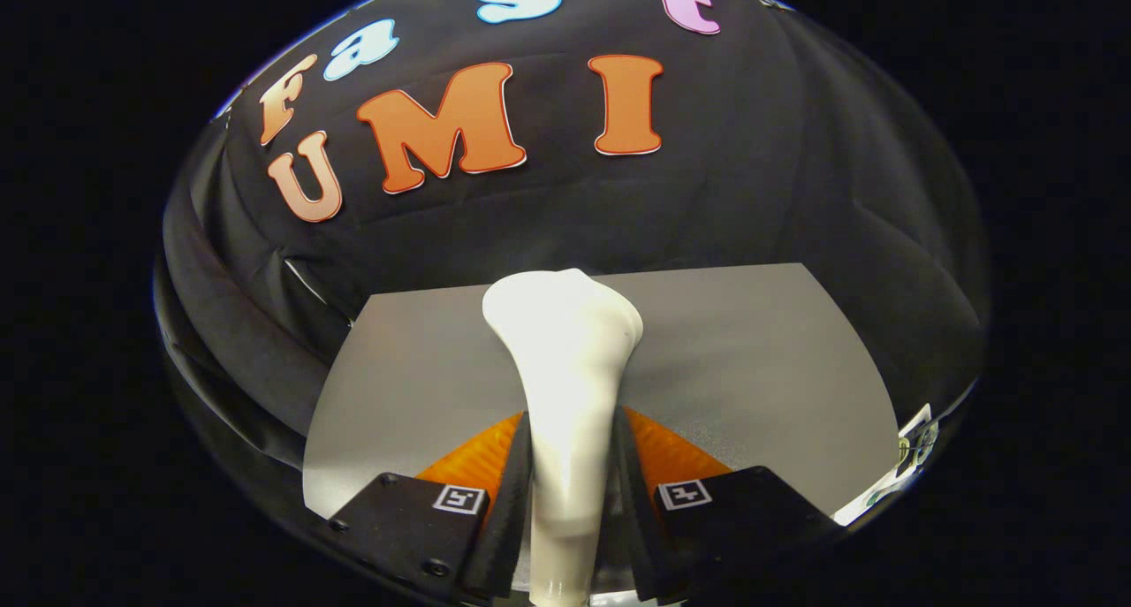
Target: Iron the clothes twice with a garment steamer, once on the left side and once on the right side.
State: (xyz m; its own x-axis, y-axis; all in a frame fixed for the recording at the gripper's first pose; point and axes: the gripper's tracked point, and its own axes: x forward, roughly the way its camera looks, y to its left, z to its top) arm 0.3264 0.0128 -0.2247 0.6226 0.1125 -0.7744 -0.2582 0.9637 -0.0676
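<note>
Steamer (565, 360), a white handheld unit, is standing up between the fingers (510, 501), its flared head rising beyond them over the middle of the grey desk (751, 368). Both fingers are pressing on its narrow handle. Something small, perhaps a tag, is lying at the desk's right edge.

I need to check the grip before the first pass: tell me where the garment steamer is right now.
In the gripper view, the garment steamer is clamped between the two fingers of the gripper, its handle running up between them and its head just beyond them, above the grey table.
</note>
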